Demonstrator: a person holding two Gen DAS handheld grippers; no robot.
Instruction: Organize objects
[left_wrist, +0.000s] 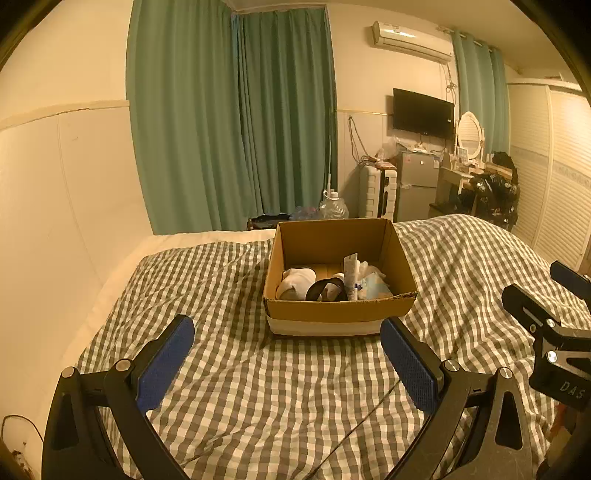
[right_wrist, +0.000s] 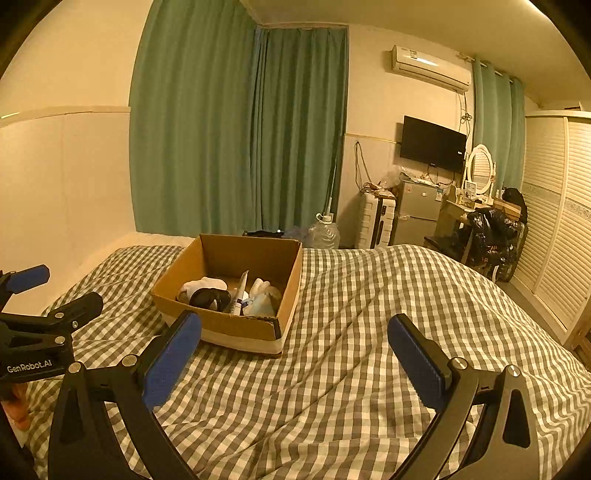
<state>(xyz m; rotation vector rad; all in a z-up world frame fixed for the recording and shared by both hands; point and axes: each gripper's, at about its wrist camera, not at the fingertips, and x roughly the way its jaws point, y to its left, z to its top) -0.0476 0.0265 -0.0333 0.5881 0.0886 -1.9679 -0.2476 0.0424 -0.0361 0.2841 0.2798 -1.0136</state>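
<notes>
An open cardboard box (left_wrist: 340, 310) sits on the checked bedspread, also in the right wrist view (right_wrist: 236, 328). Inside lie a white rolled sock (left_wrist: 295, 282), a black band (left_wrist: 325, 288), an upright white tube (left_wrist: 351, 273) and a pale blue packet (left_wrist: 375, 286). My left gripper (left_wrist: 288, 339) is open and empty, hovering over the bed just in front of the box. My right gripper (right_wrist: 295, 339) is open and empty, to the right of the box's near corner. Each gripper shows at the edge of the other's view.
The grey-and-white checked bedspread (left_wrist: 258, 387) covers the bed. A white wall runs along the left. Beyond the bed's far end are green curtains (left_wrist: 236, 118), a water jug (left_wrist: 334, 206), a suitcase, a small fridge (left_wrist: 417, 184), a dressing table and a louvred wardrobe (right_wrist: 554, 221).
</notes>
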